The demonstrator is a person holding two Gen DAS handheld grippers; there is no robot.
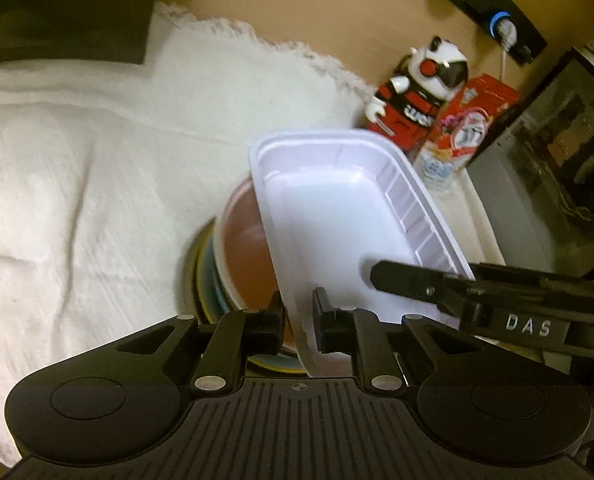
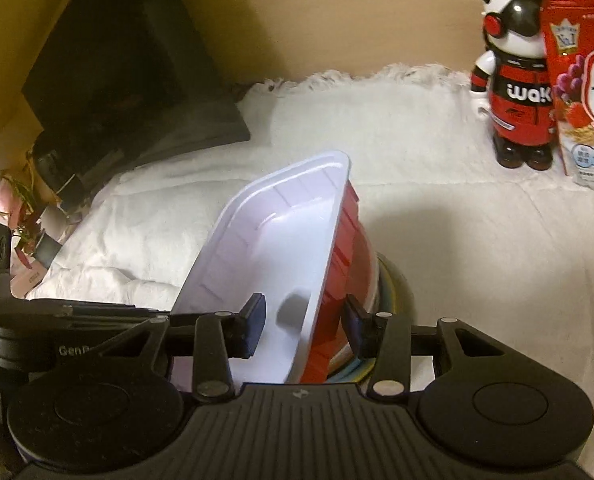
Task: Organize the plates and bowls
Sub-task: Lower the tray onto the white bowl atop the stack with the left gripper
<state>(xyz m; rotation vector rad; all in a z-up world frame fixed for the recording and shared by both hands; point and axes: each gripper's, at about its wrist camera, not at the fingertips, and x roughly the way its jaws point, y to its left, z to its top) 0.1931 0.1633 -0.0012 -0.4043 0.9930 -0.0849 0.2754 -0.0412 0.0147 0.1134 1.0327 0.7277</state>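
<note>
A white rectangular tray [image 1: 337,216] with a red outside is sitting tilted in the middle of both wrist views, over a stack of round bowls and plates [image 1: 233,256] that is lying on a white cloth [image 1: 77,168]. At the bottom centre of the left wrist view, the left gripper [image 1: 297,320] is pinching the tray's near wall, its two black pads pressing the thin white rim from either side. At the bottom centre of the right wrist view, the right gripper [image 2: 307,322] is clamping the opposite wall of the same tray, one pad lying inside on the white face and the other outside against the red side. The right gripper is also showing at the right edge of the left wrist view, reaching into the tray. A red, black and white bear figure [image 2: 513,80] is standing at the upper right beside a red cereal bag [image 2: 585,80], both well apart from the tray.
</note>
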